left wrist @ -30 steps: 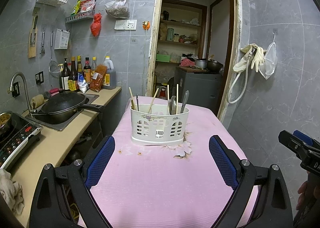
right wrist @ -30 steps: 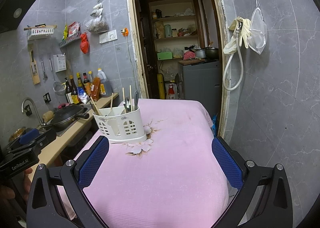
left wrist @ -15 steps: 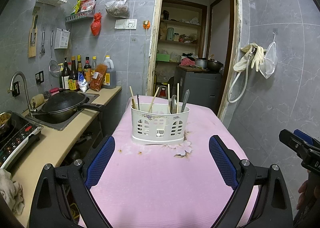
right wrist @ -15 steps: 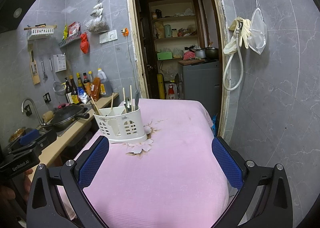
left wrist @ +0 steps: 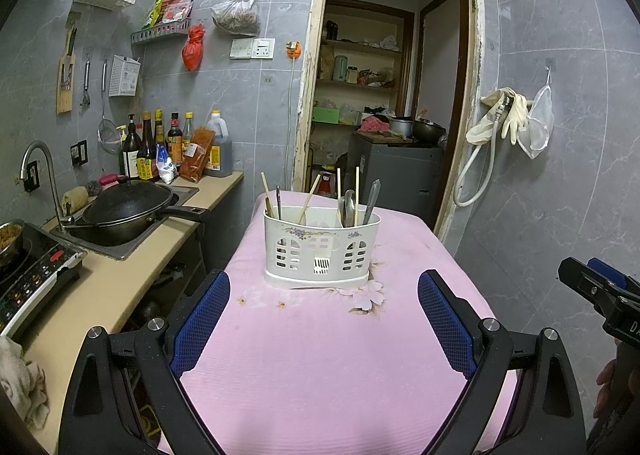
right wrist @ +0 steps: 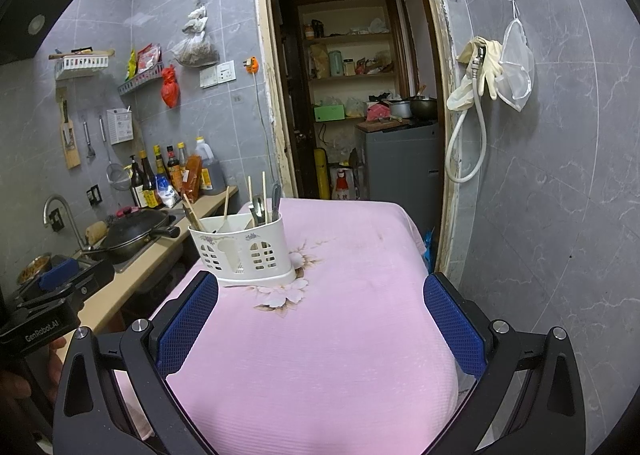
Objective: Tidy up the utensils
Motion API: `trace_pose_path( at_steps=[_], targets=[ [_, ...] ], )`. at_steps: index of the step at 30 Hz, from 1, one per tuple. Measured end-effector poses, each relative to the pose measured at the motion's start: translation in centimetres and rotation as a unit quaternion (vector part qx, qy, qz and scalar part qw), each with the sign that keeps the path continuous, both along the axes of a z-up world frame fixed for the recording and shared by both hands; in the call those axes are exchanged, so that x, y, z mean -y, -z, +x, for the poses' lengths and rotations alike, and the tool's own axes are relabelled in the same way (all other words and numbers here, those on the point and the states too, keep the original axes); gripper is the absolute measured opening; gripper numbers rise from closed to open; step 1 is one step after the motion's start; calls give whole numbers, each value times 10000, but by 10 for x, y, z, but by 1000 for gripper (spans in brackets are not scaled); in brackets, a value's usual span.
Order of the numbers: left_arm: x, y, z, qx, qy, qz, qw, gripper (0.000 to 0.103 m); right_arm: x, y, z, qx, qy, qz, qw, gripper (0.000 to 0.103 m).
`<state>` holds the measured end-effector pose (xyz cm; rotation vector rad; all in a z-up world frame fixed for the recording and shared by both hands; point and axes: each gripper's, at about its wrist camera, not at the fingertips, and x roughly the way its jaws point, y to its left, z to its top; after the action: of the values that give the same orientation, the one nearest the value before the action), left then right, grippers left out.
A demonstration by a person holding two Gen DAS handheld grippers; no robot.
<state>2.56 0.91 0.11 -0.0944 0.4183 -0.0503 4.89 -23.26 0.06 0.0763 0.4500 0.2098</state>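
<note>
Nothing has really moved since the earlier frames: the white utensil caddy (left wrist: 320,247) sits at mid-frame on the pink-covered worktop (left wrist: 320,367), chopsticks (left wrist: 266,195) in its left compartment, spoons (left wrist: 349,207) in its right, exactly as before. I judge the sorting either finished or paused. My left gripper (left wrist: 323,331) and right gripper (right wrist: 322,329) hover short of it, jaws wide apart and empty.

Utensils (left wrist: 352,203) stand in a holder (left wrist: 320,251) on the table (left wrist: 320,355), counter (left wrist: 120,279) left.
</note>
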Motion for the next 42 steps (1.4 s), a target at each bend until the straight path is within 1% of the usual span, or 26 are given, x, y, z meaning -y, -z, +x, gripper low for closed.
trace_pose_path(
  at_steps=[18,27,33,42],
  targets=[
    [1,0,0,9,16,-21,10000,92,-2,-2,0,16,0,-11,10000,103],
    [3,-6,0,176,72,156,9997,92,-3,-2,0,12,5,-11,10000,103],
    [4,-6,2,175,15,184,9997,92,-7,-8,2,-9,33,0,10000,103],
    [4,-5,1,147,-7,215,9997,92,-7,-8,3,-13,33,1,10000,103]
  ],
)
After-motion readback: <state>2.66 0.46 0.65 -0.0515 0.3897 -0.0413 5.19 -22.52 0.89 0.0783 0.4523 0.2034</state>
